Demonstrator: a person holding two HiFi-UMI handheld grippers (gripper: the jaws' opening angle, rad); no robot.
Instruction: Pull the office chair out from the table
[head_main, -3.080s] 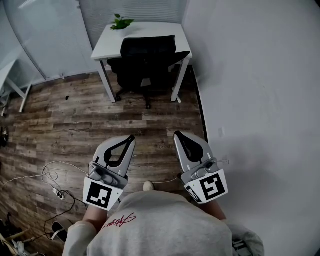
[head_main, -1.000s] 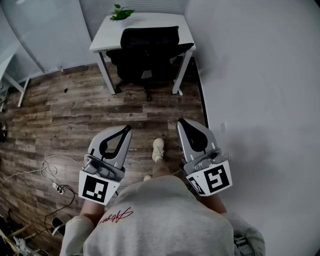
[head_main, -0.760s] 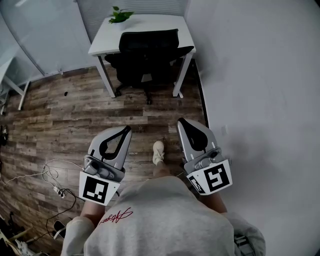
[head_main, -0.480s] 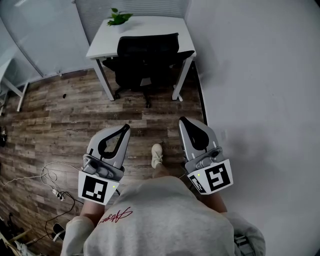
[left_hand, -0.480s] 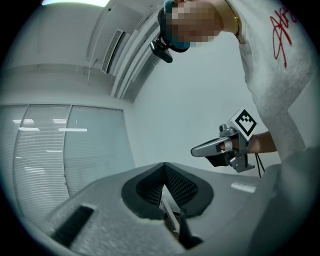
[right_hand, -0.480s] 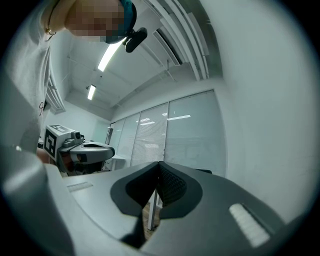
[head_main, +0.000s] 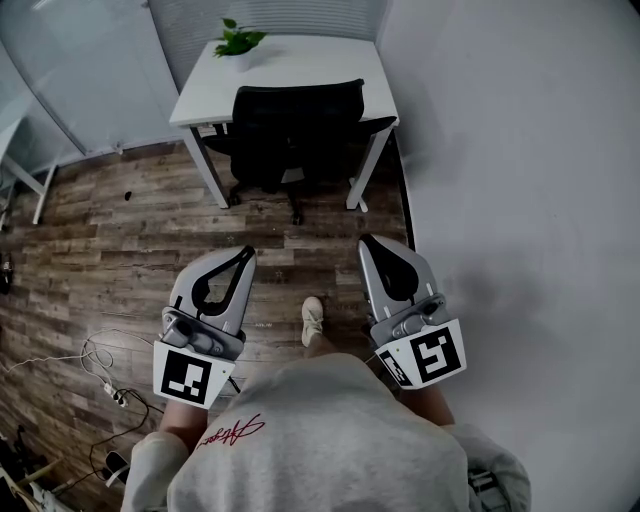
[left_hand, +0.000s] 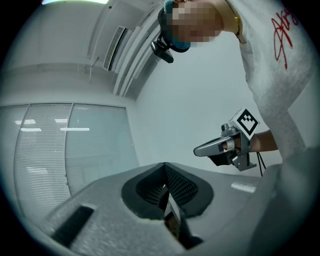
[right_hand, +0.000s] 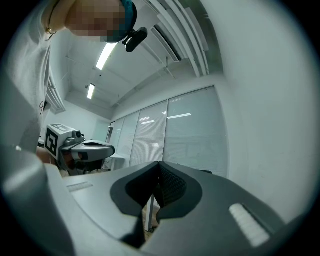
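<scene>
The black office chair (head_main: 295, 130) sits pushed in at the white table (head_main: 305, 62) in the room's far corner, with a potted plant (head_main: 238, 42) on the tabletop. Well short of it, over the wooden floor (head_main: 120, 230), the left gripper (head_main: 244, 254) and right gripper (head_main: 368, 243) point toward it, each with jaws pressed together, empty.

Cool, even indoor light; ceiling strip lights (right_hand: 104, 56) glare in the right gripper view. Soft shadow lies beneath the table (head_main: 300, 65). Fisheye bending and dark vignetting ring every frame.
</scene>
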